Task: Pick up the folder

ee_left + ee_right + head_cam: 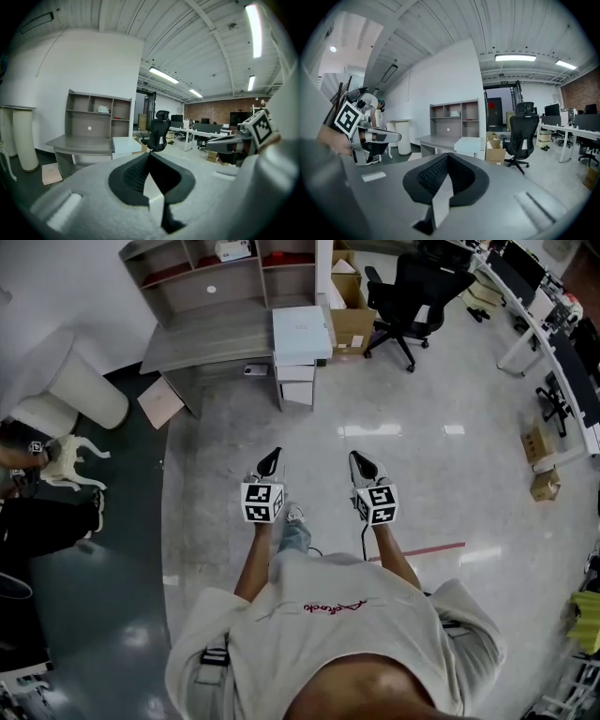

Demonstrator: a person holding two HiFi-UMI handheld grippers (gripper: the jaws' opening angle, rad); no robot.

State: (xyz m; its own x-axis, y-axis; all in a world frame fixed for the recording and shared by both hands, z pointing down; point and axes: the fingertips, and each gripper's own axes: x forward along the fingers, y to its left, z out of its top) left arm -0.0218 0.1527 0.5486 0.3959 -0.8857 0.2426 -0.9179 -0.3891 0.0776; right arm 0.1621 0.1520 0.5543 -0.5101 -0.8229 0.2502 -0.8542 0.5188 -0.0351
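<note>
Shirt shoulders and forearms sit nearest, with both claws held out in front over bare floor [441, 474].

Folder [302, 332]: most likely the pale flat rectangle on the right end of the grey surface [206, 343], lying on top of the white drawer unit [295, 385]. It lies flat with nothing on it. The outline looks close to square, so I can't call a long axis. Its edges sit roughly square-on to the person, near edge facing them.

It shows in both claw views too: in the left gripper view [125, 144] it is just left of the claw tip, and in the right gripper view [468, 145] just right of it.

Key relation: the folder is straight ahead of the person and well apart from both claws, with open floor between. Its line falls between the two claws, a touch closer to the left claw [273, 457] than to the right claw [361, 461]. My read is that either could reach it, but the person has to close the gap first.

- Left claw [149, 153]: jaws together, nothing between them.
- Right claw [448, 155]: jaws together, empty.

Both will need to open before any grasp.

Cardboard boxes [352, 320] stand just right of the drawer unit, and a black office chair [412, 296] stands beyond them. Neither blocks the straight path.
</note>
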